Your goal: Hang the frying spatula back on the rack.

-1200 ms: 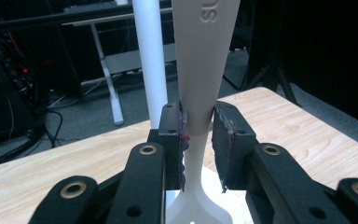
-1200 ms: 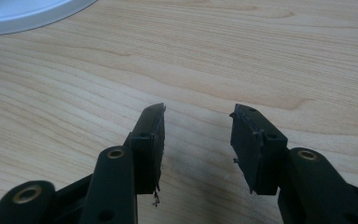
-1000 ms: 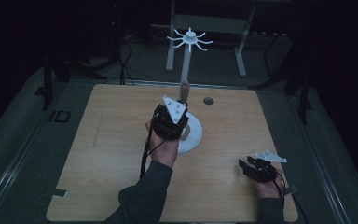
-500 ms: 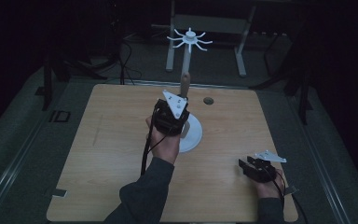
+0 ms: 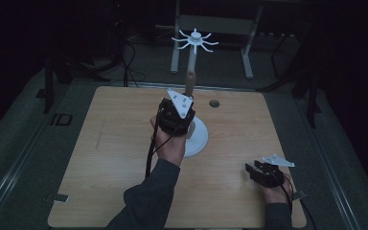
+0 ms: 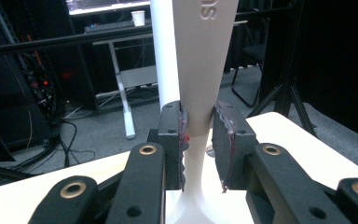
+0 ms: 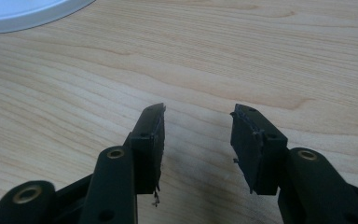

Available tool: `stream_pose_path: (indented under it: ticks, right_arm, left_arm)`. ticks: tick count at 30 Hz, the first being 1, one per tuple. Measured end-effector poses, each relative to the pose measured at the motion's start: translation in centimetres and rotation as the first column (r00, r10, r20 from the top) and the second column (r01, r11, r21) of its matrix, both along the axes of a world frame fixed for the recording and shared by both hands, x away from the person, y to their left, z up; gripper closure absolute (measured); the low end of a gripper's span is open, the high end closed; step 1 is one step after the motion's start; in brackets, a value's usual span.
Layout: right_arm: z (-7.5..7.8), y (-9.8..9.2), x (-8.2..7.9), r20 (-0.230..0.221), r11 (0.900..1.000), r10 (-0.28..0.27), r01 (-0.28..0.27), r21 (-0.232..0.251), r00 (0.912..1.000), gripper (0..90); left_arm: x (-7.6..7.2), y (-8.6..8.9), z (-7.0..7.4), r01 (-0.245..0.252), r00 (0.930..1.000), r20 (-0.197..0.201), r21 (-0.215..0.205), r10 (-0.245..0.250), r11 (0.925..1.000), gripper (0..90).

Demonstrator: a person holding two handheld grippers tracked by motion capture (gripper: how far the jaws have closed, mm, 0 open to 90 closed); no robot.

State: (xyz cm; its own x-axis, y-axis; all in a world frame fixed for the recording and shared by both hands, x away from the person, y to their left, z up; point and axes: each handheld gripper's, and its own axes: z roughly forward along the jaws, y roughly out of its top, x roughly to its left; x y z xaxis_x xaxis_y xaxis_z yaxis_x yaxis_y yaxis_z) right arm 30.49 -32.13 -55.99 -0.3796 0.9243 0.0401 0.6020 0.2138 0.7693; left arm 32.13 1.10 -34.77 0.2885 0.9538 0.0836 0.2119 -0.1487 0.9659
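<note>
Utensil handle (image 6: 199, 93) clamped between left tool (image 6: 199, 140) jaws.

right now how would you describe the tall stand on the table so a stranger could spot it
Start at the wooden table. Just past its middle sits a round white base with a pole rising from it. Its white top with spreading curved prongs sets it apart.
</note>
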Motion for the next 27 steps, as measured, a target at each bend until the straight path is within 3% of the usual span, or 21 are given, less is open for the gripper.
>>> stream_pose_path:
  ticks: [27]
  right_arm:
    - [-0.1, 0.0, 0.1, -0.003, 1.000, 0.003, -0.003, -0.004, 1.0000, 54.3]
  left_arm:
    - [0.5, -0.5, 1.9, 0.000, 0.9998, 0.021, 0.017, -0.001, 0.9999, 74.1]
